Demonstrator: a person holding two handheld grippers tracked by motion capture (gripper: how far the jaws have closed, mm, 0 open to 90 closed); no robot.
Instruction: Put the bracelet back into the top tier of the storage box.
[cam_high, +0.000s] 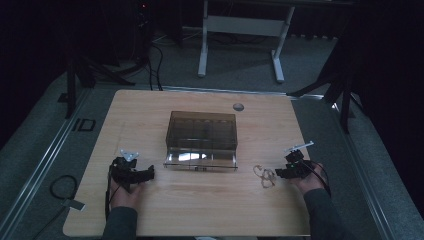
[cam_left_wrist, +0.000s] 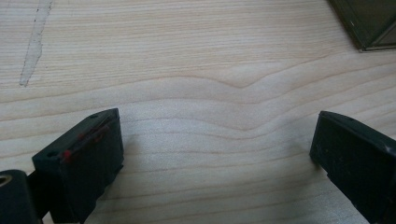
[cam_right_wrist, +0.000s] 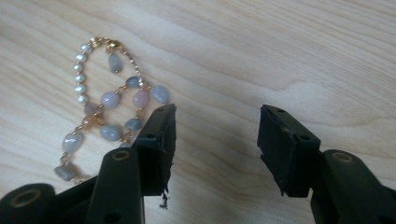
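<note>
A beaded bracelet (cam_right_wrist: 105, 109) of pale stones, small pearls and gold links lies loose on the wooden table (cam_high: 210, 200), also visible as a pale tangle, the bracelet (cam_high: 265, 177). My right gripper (cam_right_wrist: 215, 126) hovers just beside it, open, with bare wood between its jaws; the bracelet lies outside the left jaw and partly behind it. In the high view the right gripper (cam_high: 280, 173) sits at the table's right. My left gripper (cam_left_wrist: 215, 149) is open wide over bare wood, and the left gripper (cam_high: 148, 173) rests at the table's left front.
A smoky transparent box (cam_high: 202, 132) with compartments and an open front tray stands at the table's middle; its corner (cam_left_wrist: 369, 23) shows in the left gripper view. A small grey round cap (cam_high: 238, 106) sits near the far edge. A desk frame (cam_high: 240, 35) stands beyond the table.
</note>
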